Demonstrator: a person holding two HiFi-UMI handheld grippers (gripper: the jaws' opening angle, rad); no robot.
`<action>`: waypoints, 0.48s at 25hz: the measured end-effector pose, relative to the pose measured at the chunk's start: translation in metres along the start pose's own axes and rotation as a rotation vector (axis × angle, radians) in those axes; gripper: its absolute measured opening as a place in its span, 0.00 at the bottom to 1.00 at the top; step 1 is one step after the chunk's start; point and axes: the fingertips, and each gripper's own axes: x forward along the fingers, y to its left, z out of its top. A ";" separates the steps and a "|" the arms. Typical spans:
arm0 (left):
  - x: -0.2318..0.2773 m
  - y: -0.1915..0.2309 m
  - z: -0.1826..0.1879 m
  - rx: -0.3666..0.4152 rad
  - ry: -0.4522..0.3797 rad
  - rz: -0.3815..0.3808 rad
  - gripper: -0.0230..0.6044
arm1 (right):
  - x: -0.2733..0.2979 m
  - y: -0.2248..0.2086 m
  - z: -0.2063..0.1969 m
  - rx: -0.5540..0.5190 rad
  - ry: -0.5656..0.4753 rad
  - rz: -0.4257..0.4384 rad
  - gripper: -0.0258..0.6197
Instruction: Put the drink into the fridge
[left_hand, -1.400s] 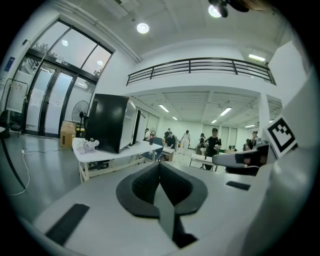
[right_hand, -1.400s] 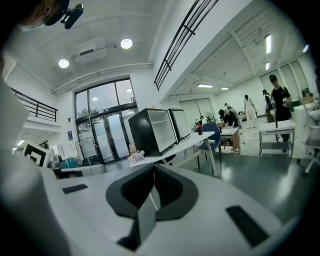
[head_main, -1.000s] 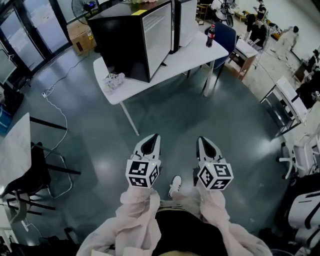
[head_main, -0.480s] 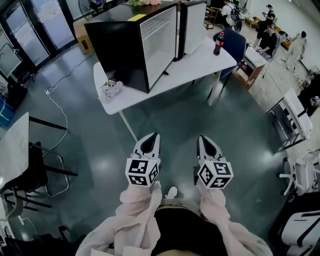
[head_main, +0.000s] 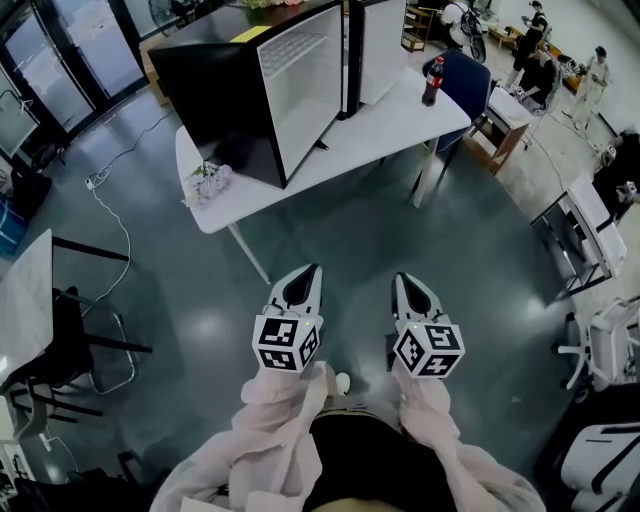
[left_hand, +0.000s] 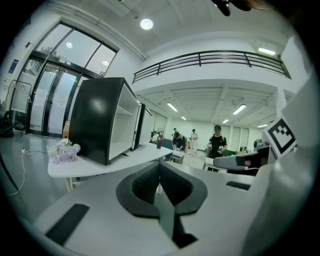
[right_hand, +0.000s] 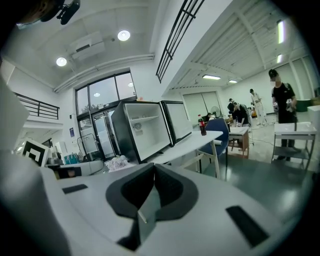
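The person stands on a dark, glossy floor (head_main: 340, 240) and holds both grippers out in front, side by side and well short of a white table (head_main: 370, 125). The left gripper (head_main: 308, 272) has its fingers pressed together with nothing between them, and its own view shows the two dark pads meeting in one line at the tip (left_hand: 159, 165). The right gripper (head_main: 401, 277) is the same (pads flush against each other, no thing caught in them), as its own view confirms (right_hand: 153, 166). Pale sleeves (head_main: 275, 420) run back from the marker cubes toward the bottom edge of the head view. On the table stands a black fridge (head_main: 215, 90) with its door (head_main: 375, 45) swung wide, so the white inside and a shelf show. The drink, a dark bottle (head_main: 431, 80) with a red cap and label, stands upright near the table's far right end, apart from the fridge and outside it, past the open door. Just behind that end sits a blue chair (head_main: 468, 78). At the table's near left corner, beside the fridge's black side wall, lies a small bunch of pale flowers (head_main: 207, 183). A white cable (head_main: 110, 215) snakes over the floor to the left. Several people stand or sit among desks in the background at the upper right, well away from the table.
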 end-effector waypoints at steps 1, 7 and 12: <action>0.000 -0.002 -0.002 0.001 0.006 -0.003 0.06 | -0.001 -0.001 -0.002 0.003 0.004 -0.001 0.06; -0.004 -0.011 -0.011 0.003 0.034 -0.018 0.06 | -0.012 -0.002 -0.012 0.021 0.019 -0.008 0.06; 0.004 -0.011 -0.015 0.016 0.047 -0.035 0.06 | -0.006 -0.007 -0.016 0.032 0.021 -0.020 0.06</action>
